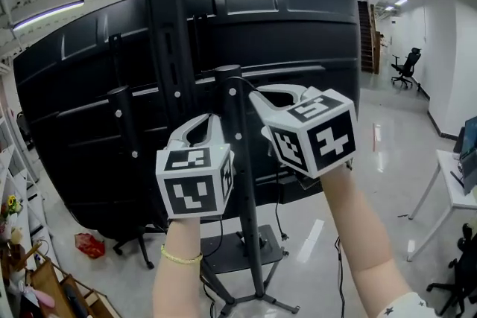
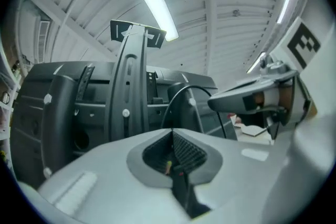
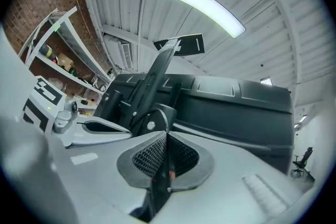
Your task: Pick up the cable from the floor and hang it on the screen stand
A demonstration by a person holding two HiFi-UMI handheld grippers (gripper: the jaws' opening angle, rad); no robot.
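Note:
I am behind a big black screen on its stand. A black post of the stand rises between both raised grippers. The thin black cable arcs over the post's top, running from the tip of my left gripper towards my right gripper. In the right gripper view the cable loops by the post and ends at my right gripper. Both grippers' jaws are pressed together on the cable. In the head view the left gripper is left of the post and the right gripper is right of it.
A red bag lies on the floor at lower left, near shelves. The stand's base plate sits below my arms. A white table stands at the right and an office chair far back.

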